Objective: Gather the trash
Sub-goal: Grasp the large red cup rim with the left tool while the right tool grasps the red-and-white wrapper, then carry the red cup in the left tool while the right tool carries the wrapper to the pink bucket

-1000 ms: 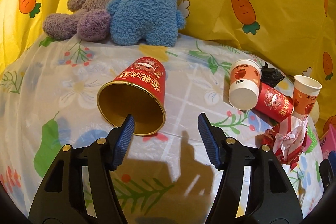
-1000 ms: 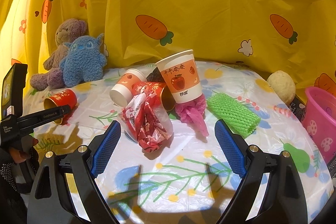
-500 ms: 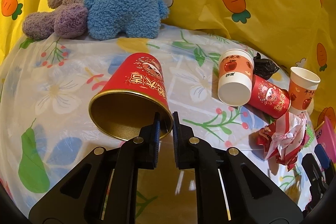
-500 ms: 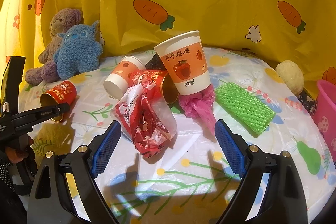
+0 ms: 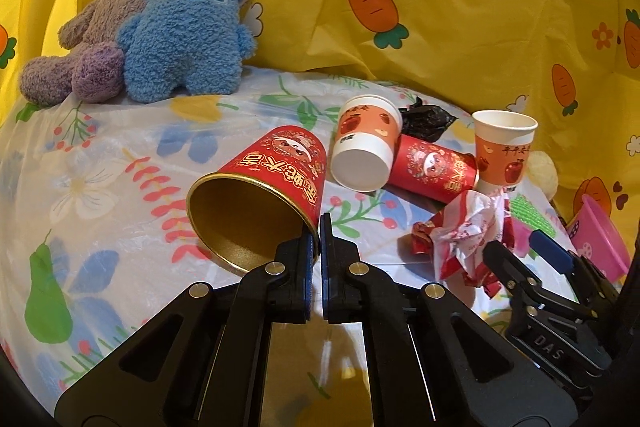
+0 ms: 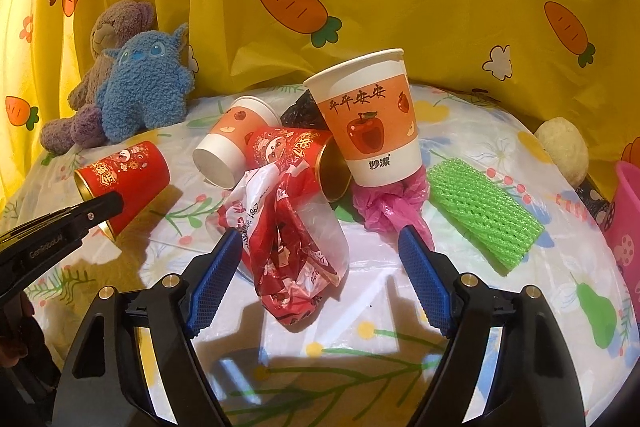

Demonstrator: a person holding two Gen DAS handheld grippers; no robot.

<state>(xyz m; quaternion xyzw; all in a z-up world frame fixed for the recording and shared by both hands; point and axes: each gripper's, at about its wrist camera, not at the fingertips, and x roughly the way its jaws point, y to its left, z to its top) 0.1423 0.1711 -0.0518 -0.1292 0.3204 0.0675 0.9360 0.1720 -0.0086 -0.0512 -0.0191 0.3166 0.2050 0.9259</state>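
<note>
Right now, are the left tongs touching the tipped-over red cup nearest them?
Touching. The left wrist view shows the left tongs shut on the red cup's gold rim, one pad inside, one outside.

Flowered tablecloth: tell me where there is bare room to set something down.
The flowered tablecloth is bare left of the tipped red-and-gold paper cup, before the blue plush toy. Another patch lies beyond the green foam net sleeve. Crowded: the cups around the crumpled red-and-white wrapper.
</note>
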